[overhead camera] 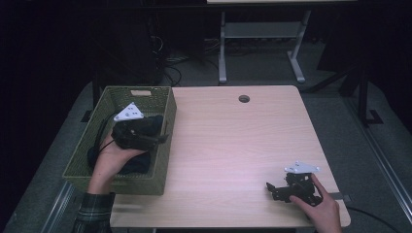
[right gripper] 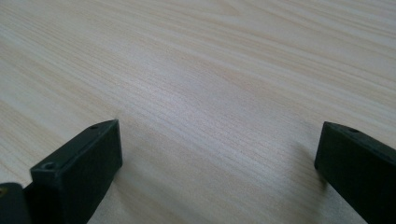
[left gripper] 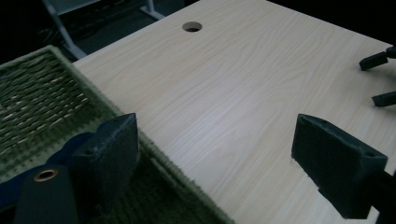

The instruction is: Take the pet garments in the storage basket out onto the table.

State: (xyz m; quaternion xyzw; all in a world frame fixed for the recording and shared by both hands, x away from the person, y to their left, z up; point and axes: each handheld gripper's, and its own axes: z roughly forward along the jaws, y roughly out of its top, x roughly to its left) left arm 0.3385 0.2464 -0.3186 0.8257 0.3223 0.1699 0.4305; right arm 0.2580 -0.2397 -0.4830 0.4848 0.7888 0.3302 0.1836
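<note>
A green woven basket (overhead camera: 165, 160) stands on the left side of the light wooden table (overhead camera: 233, 145). A dark blue cloth (overhead camera: 138, 164) lies inside it. My left gripper (overhead camera: 164, 138) hovers over the basket's right wall, pointing right, open and holding nothing. In the left gripper view its jaws stand wide apart across the basket rim (left gripper: 154, 149), with the dark blue cloth (left gripper: 74, 142) beside the left one. My right gripper (overhead camera: 270, 189) rests low near the table's front right corner, pointing left. It is open (right gripper: 215, 163) over bare wood.
A round cable hole (overhead camera: 244, 98) sits near the table's far edge. The left gripper's cable (overhead camera: 97, 143) loops inside the basket. Beyond the table stand a desk frame's legs (overhead camera: 222, 53) on a dark floor. The other gripper's jaw tips (left gripper: 379, 59) show at the far right.
</note>
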